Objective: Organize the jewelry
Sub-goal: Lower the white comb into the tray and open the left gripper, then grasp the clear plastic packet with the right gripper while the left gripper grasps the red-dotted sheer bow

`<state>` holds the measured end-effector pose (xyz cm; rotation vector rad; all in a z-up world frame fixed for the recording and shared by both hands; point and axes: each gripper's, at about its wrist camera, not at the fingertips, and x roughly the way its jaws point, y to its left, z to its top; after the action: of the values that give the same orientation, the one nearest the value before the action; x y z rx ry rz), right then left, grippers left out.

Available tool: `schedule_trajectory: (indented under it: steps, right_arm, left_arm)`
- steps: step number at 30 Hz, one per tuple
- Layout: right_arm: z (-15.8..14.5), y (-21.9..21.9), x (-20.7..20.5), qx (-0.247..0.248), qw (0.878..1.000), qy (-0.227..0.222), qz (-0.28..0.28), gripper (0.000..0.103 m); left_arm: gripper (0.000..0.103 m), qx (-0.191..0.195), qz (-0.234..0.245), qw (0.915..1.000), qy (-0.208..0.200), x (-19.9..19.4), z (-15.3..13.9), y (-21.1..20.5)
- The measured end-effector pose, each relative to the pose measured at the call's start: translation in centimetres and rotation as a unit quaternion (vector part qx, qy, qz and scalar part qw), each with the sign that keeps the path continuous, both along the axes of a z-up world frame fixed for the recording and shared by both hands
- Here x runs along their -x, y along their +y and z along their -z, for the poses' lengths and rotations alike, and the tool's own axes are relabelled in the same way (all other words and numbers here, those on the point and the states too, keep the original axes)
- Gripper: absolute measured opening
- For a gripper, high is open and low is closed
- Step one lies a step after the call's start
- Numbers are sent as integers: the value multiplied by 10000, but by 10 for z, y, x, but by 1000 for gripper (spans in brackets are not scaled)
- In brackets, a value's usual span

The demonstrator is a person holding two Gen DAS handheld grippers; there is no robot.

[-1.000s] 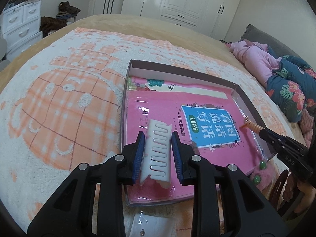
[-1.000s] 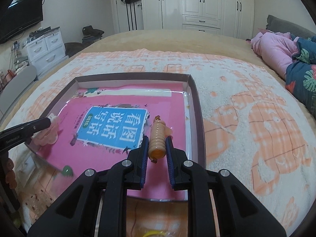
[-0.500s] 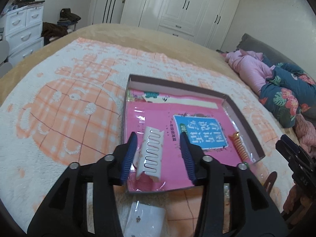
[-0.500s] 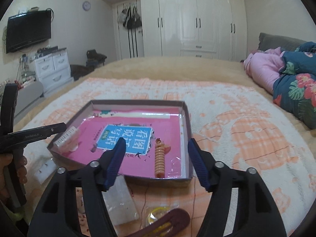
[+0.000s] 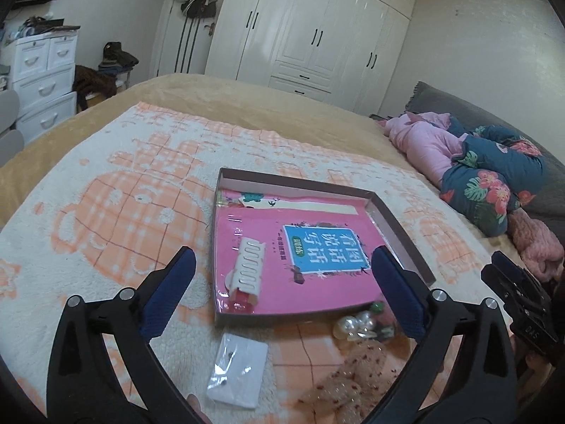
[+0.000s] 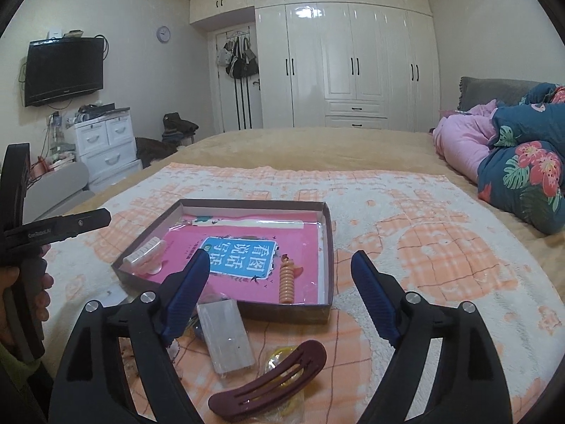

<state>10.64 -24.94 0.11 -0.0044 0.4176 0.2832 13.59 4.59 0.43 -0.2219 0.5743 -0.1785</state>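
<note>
A shallow brown box [image 5: 399, 226] [image 6: 326, 226] with a pink book inside lies on the bed blanket. A white hair clip [image 5: 247, 270] [image 6: 144, 251] lies at the box's near left. An orange spiral clip [image 6: 286, 282] lies at its near right. My left gripper [image 5: 280, 293] is open and empty, held back above the box's near edge. My right gripper [image 6: 279, 293] is open and empty, also drawn back. A dark red hair clip [image 6: 268, 390], a clear packet [image 6: 226, 335], a white earring card [image 5: 238, 369] and pearl pieces [image 5: 356, 325] lie on the blanket in front of the box.
The box sits on a white and orange blanket [image 5: 106, 212]. Pink and floral bedding [image 5: 476, 162] is piled at the right. White drawers [image 6: 106, 145] stand left of the bed and wardrobes [image 6: 346, 63] fill the far wall. A speckled mesh piece [image 5: 349, 374] lies near the pearls.
Both grippers opened, releasing the white clip and the orange spiral clip into the box, then pulled back and up away from it.
</note>
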Motion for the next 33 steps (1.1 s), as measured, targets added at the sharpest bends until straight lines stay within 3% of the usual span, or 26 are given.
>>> schedule_trajectory:
  steps: [13,33]
  right_arm:
    - [5,6,20,93,9988,168,-450,80]
    - [46,34,8,593,9856,989,-1239,79]
  left_arm:
    - [91,-194,319,9993,59,29,6,-11]
    - [91,-553,1205,9885,728,50,49,-40]
